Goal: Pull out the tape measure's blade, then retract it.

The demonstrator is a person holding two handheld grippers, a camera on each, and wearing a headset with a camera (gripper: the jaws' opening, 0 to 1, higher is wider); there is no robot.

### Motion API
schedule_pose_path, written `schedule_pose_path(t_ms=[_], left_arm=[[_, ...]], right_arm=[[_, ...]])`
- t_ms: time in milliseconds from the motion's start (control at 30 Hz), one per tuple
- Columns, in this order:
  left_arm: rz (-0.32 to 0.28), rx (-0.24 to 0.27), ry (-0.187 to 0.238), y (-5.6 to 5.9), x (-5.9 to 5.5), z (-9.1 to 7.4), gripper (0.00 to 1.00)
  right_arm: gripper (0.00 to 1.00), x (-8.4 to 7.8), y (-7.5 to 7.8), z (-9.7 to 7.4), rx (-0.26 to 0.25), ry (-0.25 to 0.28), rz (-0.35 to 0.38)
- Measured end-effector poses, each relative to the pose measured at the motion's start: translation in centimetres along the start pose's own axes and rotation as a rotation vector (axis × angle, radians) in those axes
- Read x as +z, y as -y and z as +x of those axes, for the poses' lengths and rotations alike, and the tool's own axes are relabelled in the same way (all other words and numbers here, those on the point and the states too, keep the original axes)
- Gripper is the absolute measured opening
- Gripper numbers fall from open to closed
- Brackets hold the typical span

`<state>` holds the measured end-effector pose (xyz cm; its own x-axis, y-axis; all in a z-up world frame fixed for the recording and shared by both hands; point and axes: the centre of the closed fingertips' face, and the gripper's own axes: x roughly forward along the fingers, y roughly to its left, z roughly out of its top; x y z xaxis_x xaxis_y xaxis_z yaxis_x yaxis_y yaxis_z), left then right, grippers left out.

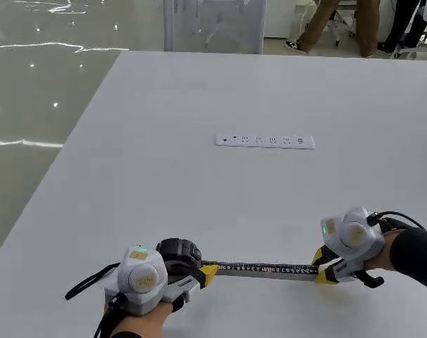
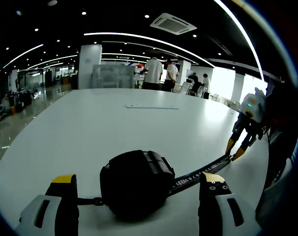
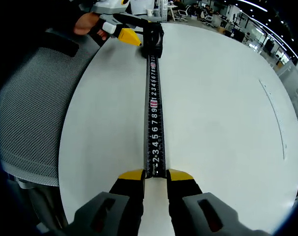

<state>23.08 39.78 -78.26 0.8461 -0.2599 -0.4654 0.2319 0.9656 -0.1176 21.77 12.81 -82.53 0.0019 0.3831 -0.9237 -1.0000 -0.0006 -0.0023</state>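
Head view: tape measure (image 1: 180, 255) on the white table (image 1: 270, 91), blade out, a gripper at each end.
Black case (image 2: 134, 187) lies at the near left of the table, its black strap (image 1: 87, 282) trailing off left. Left gripper (image 2: 138, 179): jaws spread wide, straddling the case with a gap on both sides, no clamp seen. Blade (image 3: 155, 108) runs flat and straight along the tabletop, numbers up, to the right gripper (image 3: 155, 174), whose yellow-tipped jaws are pinched on the blade's end. Power strip (image 1: 264, 141) lies well apart, mid-table.
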Motion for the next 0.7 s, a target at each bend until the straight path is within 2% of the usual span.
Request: schedule_pose_path(t_ms=[133,167,233,333,400,467,700], left_arm=[[-0.001,0.001,0.002,0.0,0.0,0.0,0.99],[-0.002,0.001,0.002,0.0,0.0,0.0,0.99],[-0.011,-0.002,-0.002,0.0,0.0,0.0,0.99],[-0.051,0.006,-0.006,-0.5,0.0,0.1,0.95],[-0.057,0.009,-0.008,-0.6,0.0,0.1,0.94],[-0.070,0.007,-0.012,-0.5,0.0,0.1,0.92],[-0.069,0.002,-0.028,0.5,0.2,0.8,0.84]], right_arm=[[0.13,-0.1,0.1,0.1,0.003,-0.006,0.006],[0.13,-0.1,0.1,0.1,0.003,-0.007,0.028],[0.13,-0.2,0.2,0.2,0.002,-0.010,0.014],[0.13,-0.1,0.1,0.2,-0.008,-0.038,0.027],[0.12,-0.1,0.1,0.3,-0.012,-0.059,0.045],[0.12,-0.1,0.0,0.2,-0.010,-0.065,0.024],[0.12,-0.2,0.0,0.2,-0.020,-0.074,0.060]])
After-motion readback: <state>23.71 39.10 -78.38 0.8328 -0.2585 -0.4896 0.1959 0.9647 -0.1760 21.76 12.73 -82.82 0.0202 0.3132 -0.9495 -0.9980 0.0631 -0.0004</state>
